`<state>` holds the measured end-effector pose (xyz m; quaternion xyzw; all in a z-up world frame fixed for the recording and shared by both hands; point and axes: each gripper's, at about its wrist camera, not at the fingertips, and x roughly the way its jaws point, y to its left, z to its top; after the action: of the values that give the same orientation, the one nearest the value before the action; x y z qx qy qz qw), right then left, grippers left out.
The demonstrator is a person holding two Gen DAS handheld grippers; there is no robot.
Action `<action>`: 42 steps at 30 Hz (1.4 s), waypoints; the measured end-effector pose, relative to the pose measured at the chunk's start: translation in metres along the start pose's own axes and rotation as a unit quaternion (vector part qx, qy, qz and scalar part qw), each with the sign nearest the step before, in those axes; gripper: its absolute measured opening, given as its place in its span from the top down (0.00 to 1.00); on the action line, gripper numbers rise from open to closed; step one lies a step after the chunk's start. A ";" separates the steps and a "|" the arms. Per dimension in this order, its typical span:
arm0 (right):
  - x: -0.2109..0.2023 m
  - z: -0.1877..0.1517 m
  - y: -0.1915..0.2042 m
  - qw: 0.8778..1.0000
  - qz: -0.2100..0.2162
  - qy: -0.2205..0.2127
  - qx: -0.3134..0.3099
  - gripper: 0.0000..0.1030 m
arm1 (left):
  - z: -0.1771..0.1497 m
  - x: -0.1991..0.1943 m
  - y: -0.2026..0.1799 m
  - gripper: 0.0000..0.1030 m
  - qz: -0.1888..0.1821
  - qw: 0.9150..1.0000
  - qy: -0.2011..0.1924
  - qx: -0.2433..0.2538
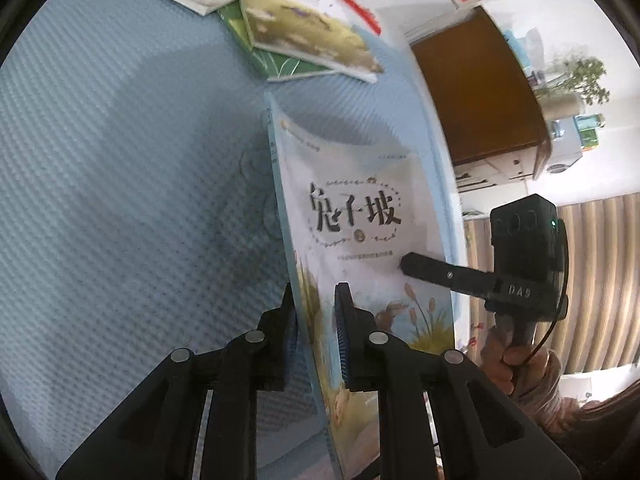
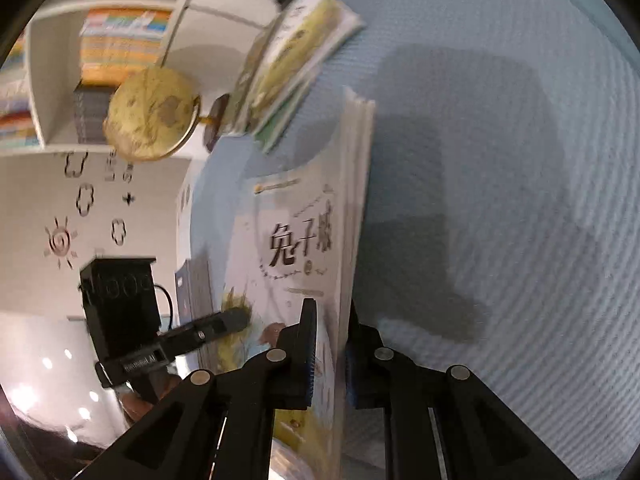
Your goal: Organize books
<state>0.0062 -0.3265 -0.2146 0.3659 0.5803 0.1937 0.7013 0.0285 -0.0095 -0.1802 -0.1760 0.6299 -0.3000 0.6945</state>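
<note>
Blue mat (image 1: 120, 200), both grippers angled down, clamping book (image 1: 360, 216) upright

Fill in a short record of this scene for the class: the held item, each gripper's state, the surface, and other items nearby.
Held item: white book with a rabbit and reeds on its cover
Left gripper: shut on the book's edge
Right gripper: shut on the opposite edge
Surface: light blue textured mat
Other books: loose pile lying on the mat beyond
Background: globe beside a white shelf
</note>
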 end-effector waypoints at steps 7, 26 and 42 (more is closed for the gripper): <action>-0.002 -0.002 0.039 0.999 -0.012 -0.009 -0.033 0.88 | -0.007 -0.026 0.007 0.87 0.009 1.000 -0.015 0.014; -0.006 -0.021 0.157 0.996 0.012 -0.031 -0.083 0.88 | -0.017 -0.140 0.006 0.85 0.025 0.996 -0.087 0.021; 0.065 -0.033 0.254 0.992 0.026 0.014 -0.124 0.87 | -0.044 -0.226 0.077 0.85 0.049 0.989 -0.136 -0.021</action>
<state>0.0301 -0.1048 -0.0721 0.2888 0.5520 0.2874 0.7275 -0.0055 0.1988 -0.0604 -0.1987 0.5433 -0.2256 0.7839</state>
